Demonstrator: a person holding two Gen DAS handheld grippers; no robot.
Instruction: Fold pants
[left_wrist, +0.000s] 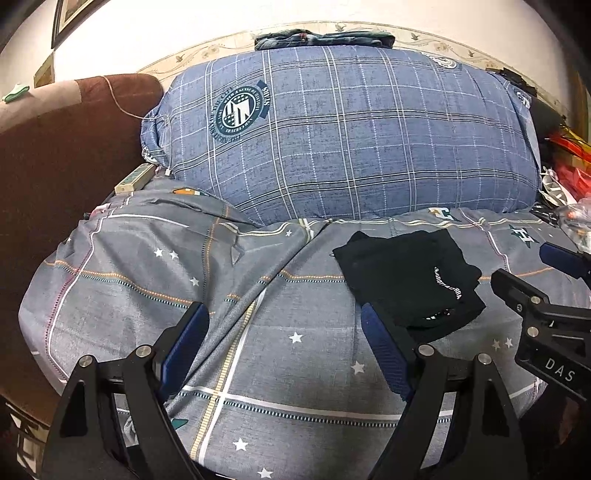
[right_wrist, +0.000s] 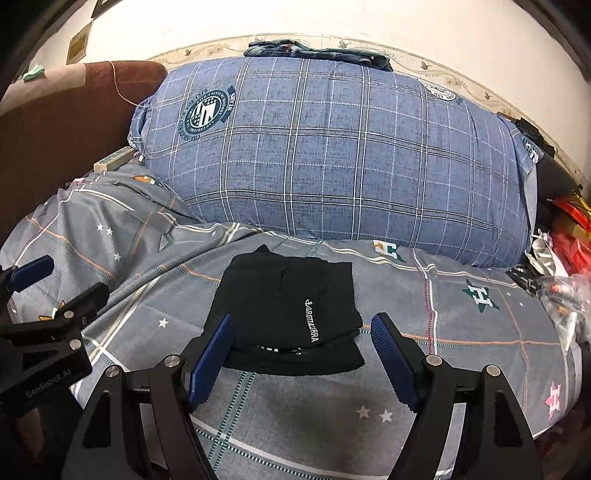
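The black pants (right_wrist: 288, 310) lie folded into a small square packet on the grey bedsheet (right_wrist: 461, 332), white lettering on top. They also show in the left wrist view (left_wrist: 410, 277), right of centre. My right gripper (right_wrist: 301, 332) is open, just short of the packet's near edge, holding nothing. My left gripper (left_wrist: 282, 325) is open and empty over bare sheet to the left of the packet. Each gripper shows in the other's view: the right one (left_wrist: 543, 273) at the right edge, the left one (right_wrist: 59, 284) at the left edge.
A big blue checked pillow (left_wrist: 351, 133) lies behind the pants. A brown sofa arm (left_wrist: 55, 155) stands at the left. Dark folded clothes (left_wrist: 325, 38) rest on top of the pillow. Red and plastic clutter (right_wrist: 565, 258) sits at the right edge.
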